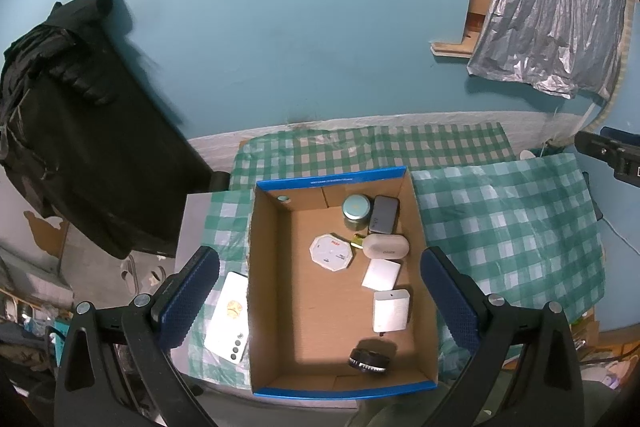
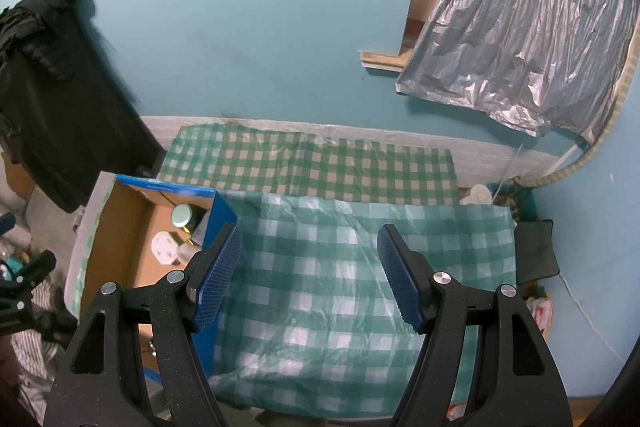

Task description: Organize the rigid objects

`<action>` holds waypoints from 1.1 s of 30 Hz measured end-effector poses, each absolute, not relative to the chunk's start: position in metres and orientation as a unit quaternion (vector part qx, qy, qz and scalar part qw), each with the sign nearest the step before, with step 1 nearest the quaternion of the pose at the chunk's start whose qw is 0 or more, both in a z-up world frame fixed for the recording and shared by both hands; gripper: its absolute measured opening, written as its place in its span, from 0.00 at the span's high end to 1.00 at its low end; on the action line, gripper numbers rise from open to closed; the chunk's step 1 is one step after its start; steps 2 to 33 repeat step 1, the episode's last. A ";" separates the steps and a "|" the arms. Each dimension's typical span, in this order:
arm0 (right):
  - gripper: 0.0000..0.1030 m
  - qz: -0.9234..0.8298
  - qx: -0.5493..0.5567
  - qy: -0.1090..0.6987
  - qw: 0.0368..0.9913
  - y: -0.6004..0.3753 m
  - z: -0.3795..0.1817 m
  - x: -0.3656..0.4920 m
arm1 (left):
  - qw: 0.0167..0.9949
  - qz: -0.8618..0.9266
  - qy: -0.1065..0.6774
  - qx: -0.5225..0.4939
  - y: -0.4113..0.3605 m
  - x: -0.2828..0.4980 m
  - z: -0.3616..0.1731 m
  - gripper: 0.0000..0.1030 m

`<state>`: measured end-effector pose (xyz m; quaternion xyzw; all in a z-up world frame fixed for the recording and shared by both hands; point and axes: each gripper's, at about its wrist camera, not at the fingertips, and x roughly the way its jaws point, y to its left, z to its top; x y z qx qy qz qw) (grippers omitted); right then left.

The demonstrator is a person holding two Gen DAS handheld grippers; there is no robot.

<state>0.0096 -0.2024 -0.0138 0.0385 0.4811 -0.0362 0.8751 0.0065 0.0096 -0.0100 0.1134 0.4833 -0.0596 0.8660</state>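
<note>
Left jaws: parted wide with nothing between them; the left gripper (image 1: 320, 291) hangs tilted steeply down over the open brown cardboard box with blue rim (image 1: 336, 393), its blue ribbed pads (image 1: 188, 299) flanking the box's side walls.
Right jaws: spread apart and empty; the right gripper (image 2: 310, 277) tilts down over the green-and-white checked plastic cloth (image 2: 320, 307), its left pad just beside the box's blue outer wall.
Box contents: white octagonal disc (image 1: 331, 253), round teal-lidded tin (image 1: 356, 211), dark grey rectangular block (image 1: 384, 214), beige rounded case (image 1: 386, 246), flat white square (image 1: 381, 275), white rectangular adapter (image 1: 392, 310), and black round ribbed cap (image 1: 369, 359) near the front wall.
Outside the box: white smartphone lying back up (image 1: 229, 317), on the cloth just left of the box wall, under the left pad.
Writing: small print on the disc, on the beige case and along the blue rim, too small to read.
Surroundings: teal wall (image 1: 280, 27), black garment hanging left (image 1: 80, 147), crinkled silver sheet upper right (image 1: 552, 7).
</note>
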 end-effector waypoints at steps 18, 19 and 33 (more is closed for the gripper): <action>0.32 -0.036 0.039 0.481 0.875 -0.203 -0.014 0.009 | 0.866 -0.059 0.483 0.114 0.010 0.007 -0.010 0.02; 0.32 -0.036 0.039 0.481 0.875 -0.203 -0.014 0.009 | 0.866 -0.059 0.483 0.114 0.010 0.007 -0.010 0.02; 0.32 -0.036 0.039 0.481 0.875 -0.203 -0.014 0.009 | 0.866 -0.059 0.483 0.114 0.010 0.007 -0.010 0.02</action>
